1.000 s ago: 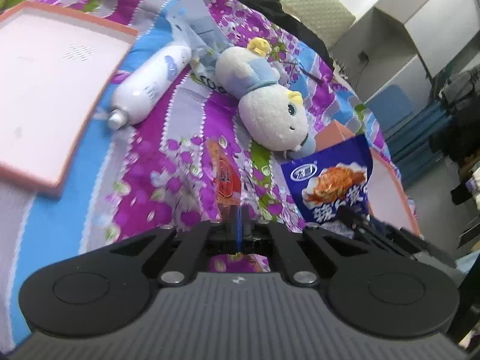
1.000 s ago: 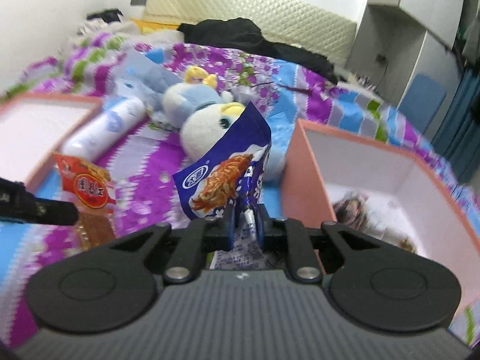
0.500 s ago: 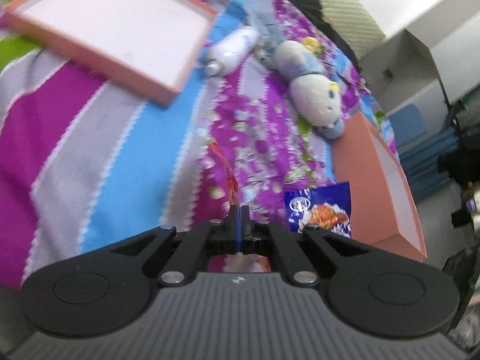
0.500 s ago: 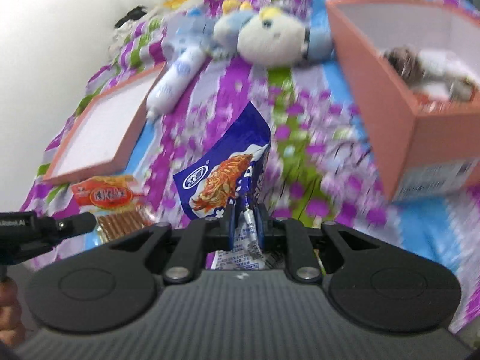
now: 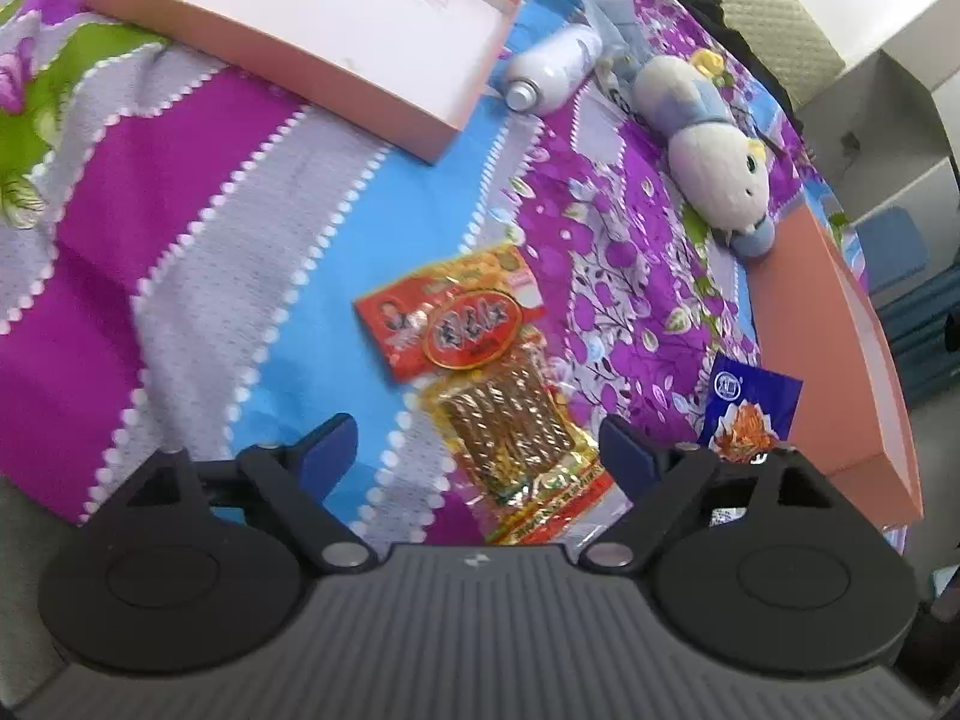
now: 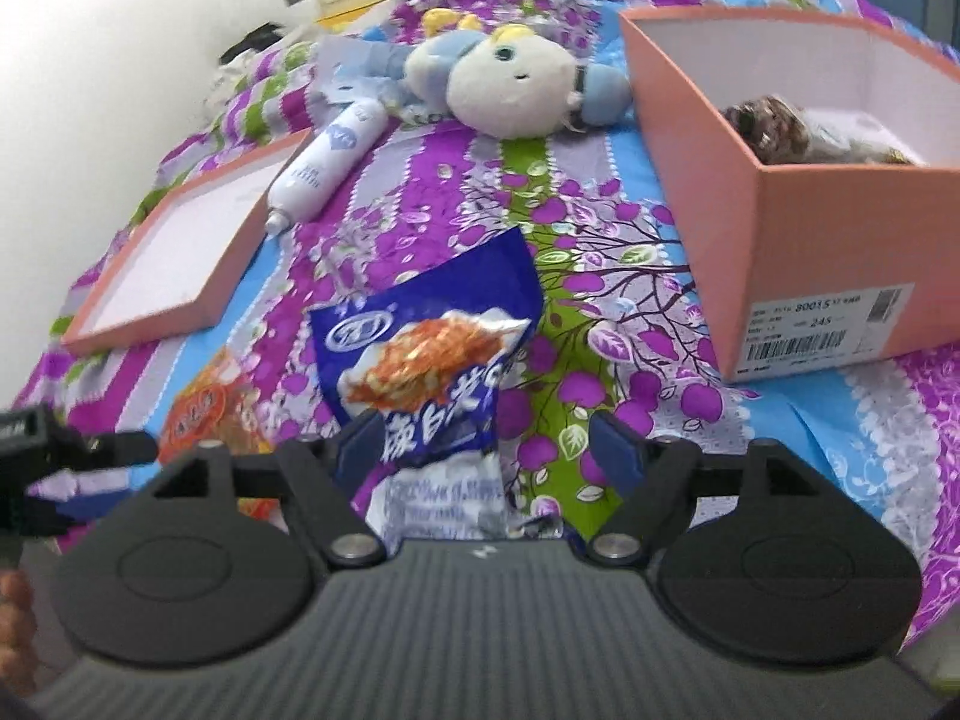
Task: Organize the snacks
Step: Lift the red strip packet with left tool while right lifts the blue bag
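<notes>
A red and gold snack packet (image 5: 480,384) lies flat on the bedspread between the fingers of my open left gripper (image 5: 477,450). A blue snack bag (image 6: 432,372) lies on the bedspread between the fingers of my open right gripper (image 6: 489,447); it also shows in the left wrist view (image 5: 750,414). The red packet (image 6: 204,414) shows at the left of the right wrist view, next to the left gripper's black body (image 6: 36,456). The pink box (image 6: 780,192) at the right holds some wrapped snacks (image 6: 780,132).
A pink box lid (image 5: 312,18) lies open side up at the far left. A white tube (image 5: 552,69) and a plush toy (image 5: 714,162) lie behind the snacks. The flowered bedspread (image 5: 210,228) covers the bed. Cabinets (image 5: 888,120) stand at the right.
Both grippers have opened and let go of their packets, which now lie on the bedspread. Both grippers have come down and back toward the bed's near edge.
</notes>
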Available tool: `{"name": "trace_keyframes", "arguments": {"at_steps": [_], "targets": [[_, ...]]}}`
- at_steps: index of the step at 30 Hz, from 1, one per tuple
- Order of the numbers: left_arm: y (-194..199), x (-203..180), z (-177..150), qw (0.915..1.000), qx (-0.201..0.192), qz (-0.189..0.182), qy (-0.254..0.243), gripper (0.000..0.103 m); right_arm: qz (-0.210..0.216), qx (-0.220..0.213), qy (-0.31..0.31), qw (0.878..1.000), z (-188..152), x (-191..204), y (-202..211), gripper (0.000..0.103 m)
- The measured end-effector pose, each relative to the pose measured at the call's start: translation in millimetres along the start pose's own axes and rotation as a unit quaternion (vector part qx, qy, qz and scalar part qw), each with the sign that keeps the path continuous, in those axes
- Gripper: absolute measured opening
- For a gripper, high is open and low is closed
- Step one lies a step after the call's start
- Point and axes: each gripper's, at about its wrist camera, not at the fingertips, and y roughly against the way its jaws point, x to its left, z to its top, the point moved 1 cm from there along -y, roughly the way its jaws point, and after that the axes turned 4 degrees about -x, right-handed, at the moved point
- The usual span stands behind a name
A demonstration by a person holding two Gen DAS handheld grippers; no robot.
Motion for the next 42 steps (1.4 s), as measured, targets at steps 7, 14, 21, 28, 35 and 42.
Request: {"name": "trace_keyframes", "arguments": {"at_steps": [7,14,21,28,35,42], "targets": [[-28,-28,-3,0.9994,-0.011,0.024,-0.024,0.099,-0.016,0.015,0.097,0.995,-17,22,-18,0.077],[-53,-50,-4,0.9949,-0.021,0.069,-0.071,0.103,-0.013,0.016,0.122,0.992,-27,29,-27,0.076],[-73,-69,-18,0.9811,-0.016,0.123,-0.148,0.102,-0.007,0.020,0.140,0.990,-30,34,-29,0.060],[-76,-73,-30,0.9702,-0.021,0.142,-0.195,0.097,-0.001,0.025,0.128,0.991,-24,27,-26,0.049],[-64,-70,-31,0.9688,-0.030,0.137,-0.204,0.079,0.004,0.026,0.099,0.995,-17,19,-22,0.049],[-43,-66,-27,0.9746,-0.032,0.113,-0.191,0.064,0.009,0.026,0.071,0.997,-9,14,-10,0.049]]}}
